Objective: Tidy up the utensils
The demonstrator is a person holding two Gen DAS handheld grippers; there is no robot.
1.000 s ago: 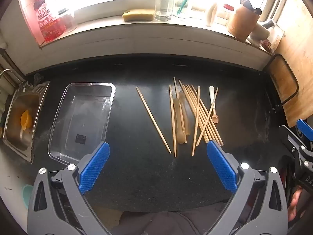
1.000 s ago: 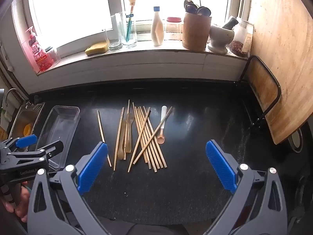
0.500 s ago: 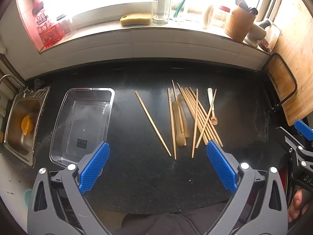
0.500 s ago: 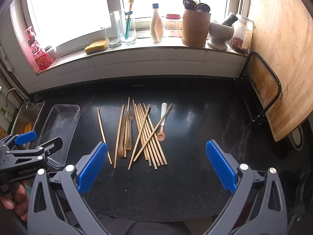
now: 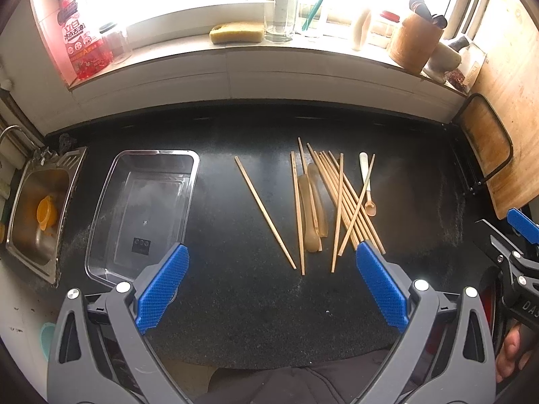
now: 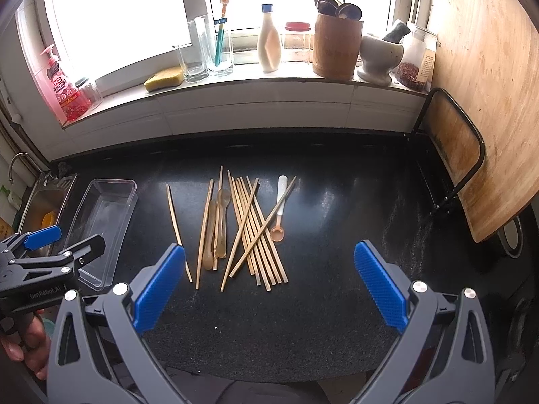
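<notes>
Black speckled countertop (image 5: pixel 235 303) below a bright windowsill, steel sink (image 5: pixel 37 208) at left beside a clear rectangular plastic tray (image 5: pixel 188 202). Light wooden chopsticks (image 6: pixel 259 235) and pale spoons (image 6: pixel 219 222) lie scattered mid-counter. Left gripper (image 5: pixel 269 282) and right gripper (image 6: pixel 269 282) hover wide open, holding nothing.

Home kitchen: sink (image 5: pixel 37 215), windowsill sponge (image 6: pixel 164 78)

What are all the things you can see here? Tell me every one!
chopsticks: about a dozen, tan, loose on the black counter
long spoons: two, pale brown, among the chopsticks
small spoon: one, white handle, orange bowl, right of the pile
clear tray: one, empty, left of the pile
sink: one, steel, far left
sponge: one, yellow, windowsill
utensil holder: one, brown, windowsill
mortar: one, white, windowsill
left claw: open, blue pads
right claw: open, blue pads
</notes>
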